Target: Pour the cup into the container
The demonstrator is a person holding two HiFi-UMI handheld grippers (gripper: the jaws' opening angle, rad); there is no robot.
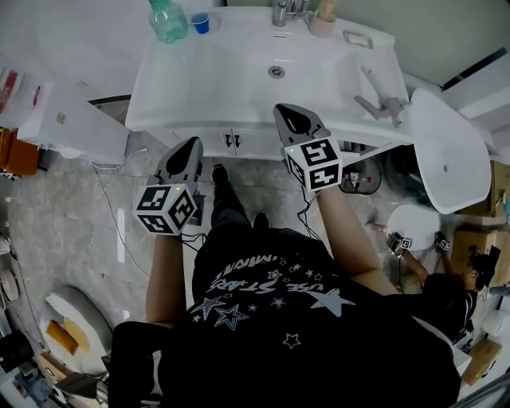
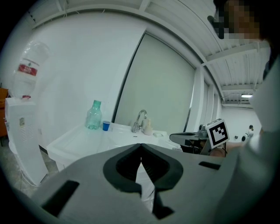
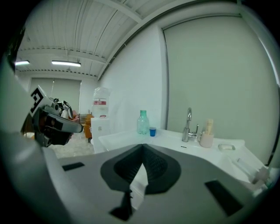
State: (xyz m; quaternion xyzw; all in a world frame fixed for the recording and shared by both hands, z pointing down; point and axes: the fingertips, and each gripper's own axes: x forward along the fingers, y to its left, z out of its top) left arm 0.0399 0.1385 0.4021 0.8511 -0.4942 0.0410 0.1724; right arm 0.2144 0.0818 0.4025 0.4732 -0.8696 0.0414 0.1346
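White bathroom fittings fill the head view: a white ceramic washbasin counter [image 1: 171,80] stands ahead of the person, and the small blue plastic cup [image 1: 200,22] sits at its far left corner, just beside a translucent green plastic bottle [image 1: 167,20]. The left gripper [image 1: 191,145] and right gripper [image 1: 287,113] are both held short of or just over the near edge, well apart from the cup. Which vessel counts as the container I cannot tell. Seen along the left gripper [image 2: 141,147], the jaws meet at their tips with nothing between them; the blue cup [image 2: 106,126] stands beyond on the counter [image 2: 78,140], close against the bottle [image 2: 93,115]. Seen along the right gripper [image 3: 142,148], the jaws are likewise pressed together and empty, with the cup [image 3: 152,131] right of the bottle [image 3: 142,122] and a chrome tap [image 3: 189,126] further right. The likely trouble is reaching in with jaws not yet parted and nudging the light cup over, or clipping the bottle standing so near it. Too hard a squeeze could buckle the cup and spill it.
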